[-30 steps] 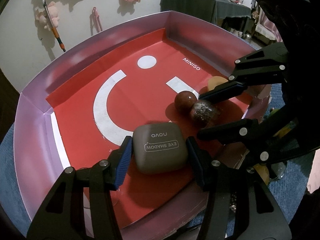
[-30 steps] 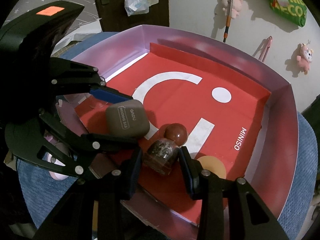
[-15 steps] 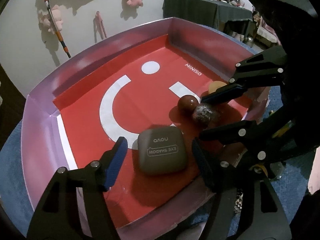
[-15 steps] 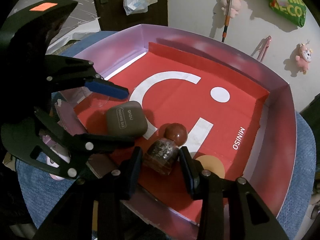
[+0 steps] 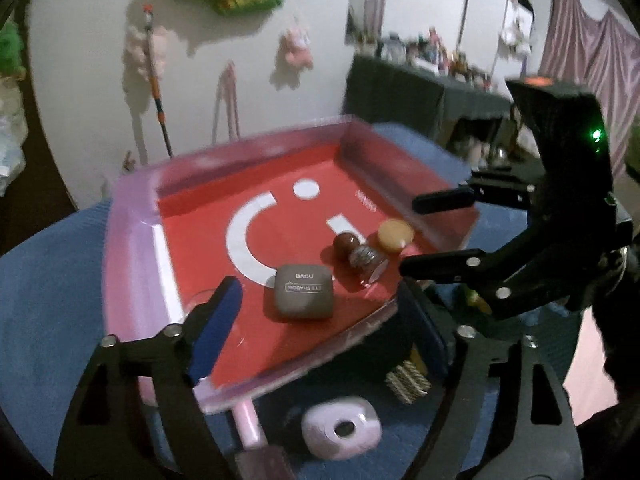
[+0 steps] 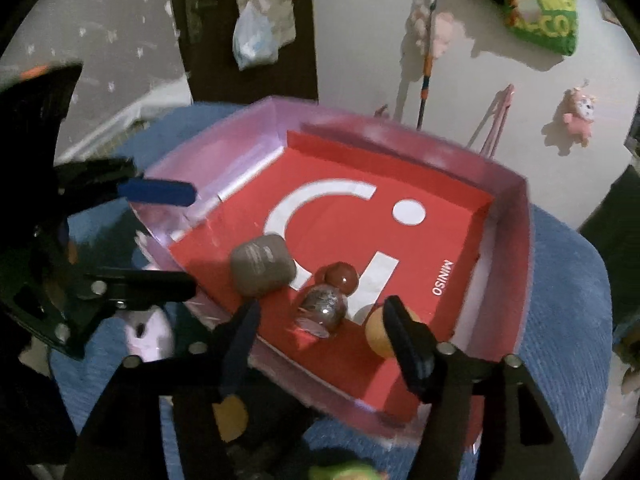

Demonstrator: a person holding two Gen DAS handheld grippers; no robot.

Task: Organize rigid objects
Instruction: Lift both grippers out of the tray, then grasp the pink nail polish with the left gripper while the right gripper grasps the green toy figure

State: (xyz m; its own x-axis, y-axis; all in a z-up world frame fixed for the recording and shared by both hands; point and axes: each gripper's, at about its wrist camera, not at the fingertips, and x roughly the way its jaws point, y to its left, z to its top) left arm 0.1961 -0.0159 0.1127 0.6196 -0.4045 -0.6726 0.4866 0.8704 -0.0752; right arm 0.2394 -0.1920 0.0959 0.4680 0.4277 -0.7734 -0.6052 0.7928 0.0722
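1. The left gripper (image 5: 316,312) had just been opening; its jaws stood wide and empty, with the grey eye-shadow case (image 5: 303,297) lying flat beyond and between the fingertips, touched by neither pad, apparently set down on purpose.
2. The right gripper (image 6: 320,328) had also just been opening. Its jaws were parted around the glittery bottle (image 6: 323,309) without pressing it; the bottle lay on its side just ahead of them.
3. The bottle's red cap (image 6: 341,276) pointed away from the jaws, and a tan round disc (image 6: 378,332) sat by the right finger.
4. All lay inside the red tray (image 6: 500,216), likely the collecting place.
5. A pink device (image 5: 340,428) remained outside, below the left jaws.
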